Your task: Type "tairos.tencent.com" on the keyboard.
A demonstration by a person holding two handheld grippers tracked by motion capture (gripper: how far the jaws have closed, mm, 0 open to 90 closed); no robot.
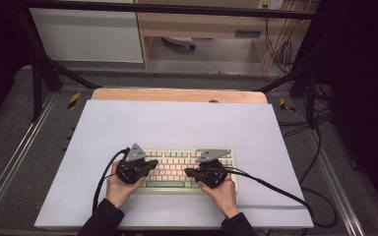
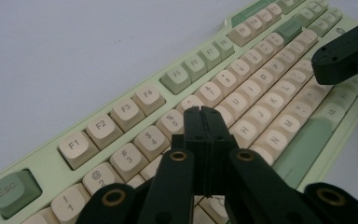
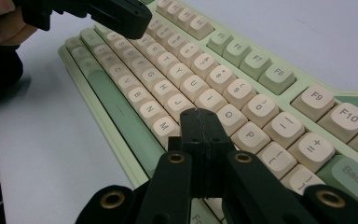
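pale green keyboard (image 1: 187, 169) with cream keys, lying on white table cover (image 1: 177, 123) near its front edge, long side across. left gripper (image 1: 152, 164) over left half of keys, jaws pressed together with nothing between, tips above number row near "5" key (image 2: 171, 122). right gripper (image 1: 188, 172) over right half, jaws likewise closed and empty, tips above "m" key (image 3: 164, 127). tips facing each other, near but apart.

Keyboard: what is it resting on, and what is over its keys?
The keyboard lies on a pale sheet that covers the table. Left gripper and right gripper, both shut, hang over its keys, hiding some of them; contact can't be told.
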